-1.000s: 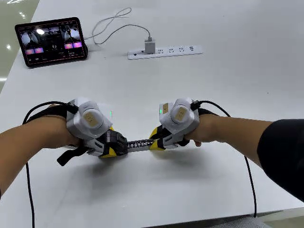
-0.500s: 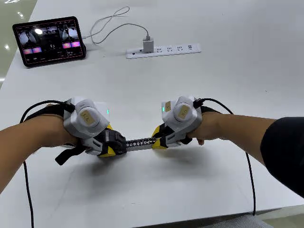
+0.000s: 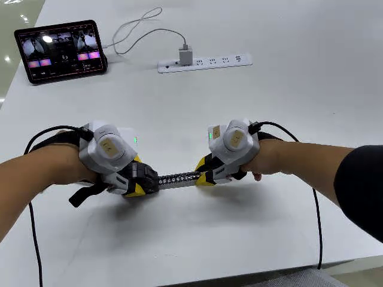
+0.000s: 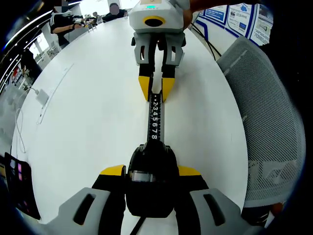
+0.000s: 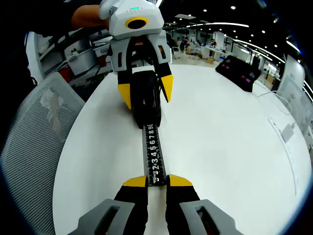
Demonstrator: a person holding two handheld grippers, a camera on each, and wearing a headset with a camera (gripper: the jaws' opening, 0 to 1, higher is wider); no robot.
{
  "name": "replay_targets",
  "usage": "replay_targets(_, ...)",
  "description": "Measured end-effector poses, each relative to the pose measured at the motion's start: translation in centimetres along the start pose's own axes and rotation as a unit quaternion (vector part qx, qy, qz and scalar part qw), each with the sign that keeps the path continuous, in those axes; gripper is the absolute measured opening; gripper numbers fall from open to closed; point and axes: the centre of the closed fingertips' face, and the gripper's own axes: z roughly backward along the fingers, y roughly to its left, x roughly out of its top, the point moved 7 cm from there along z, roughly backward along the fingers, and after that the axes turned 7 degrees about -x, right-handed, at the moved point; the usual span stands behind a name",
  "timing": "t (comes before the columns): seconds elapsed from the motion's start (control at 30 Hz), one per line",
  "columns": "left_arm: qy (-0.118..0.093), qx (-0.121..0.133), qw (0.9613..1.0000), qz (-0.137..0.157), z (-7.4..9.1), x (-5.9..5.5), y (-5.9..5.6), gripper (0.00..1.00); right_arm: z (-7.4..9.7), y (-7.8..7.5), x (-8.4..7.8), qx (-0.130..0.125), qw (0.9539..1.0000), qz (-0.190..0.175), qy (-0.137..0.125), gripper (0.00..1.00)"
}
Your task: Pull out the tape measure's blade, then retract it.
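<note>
Your right claw (image 5: 156, 182) pinches the blade (image 5: 152, 152) tip; your left claw (image 4: 150, 170) clamps the case (image 4: 150, 188). Slacken that pinch (a thin hold) and the blade could snap back toward the left claw.

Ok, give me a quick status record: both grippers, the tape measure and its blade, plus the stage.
left gripper: shut on the black tape measure case
right gripper: shut on the dark numbered blade at its tip
blade: short stretch out, straight between the grippers, over the white table
stage: blade out, not yet retracted
far side: black tablet, white power strip
</note>
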Motion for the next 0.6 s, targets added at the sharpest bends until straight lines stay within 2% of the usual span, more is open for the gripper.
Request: replay_targets(0.6,0.001,-0.002,1.0000,-0.001,-0.02,-0.01,0.00,0.33,0.82,0.02,-0.83,-0.003,1.0000,-0.002,0.001,0.09)
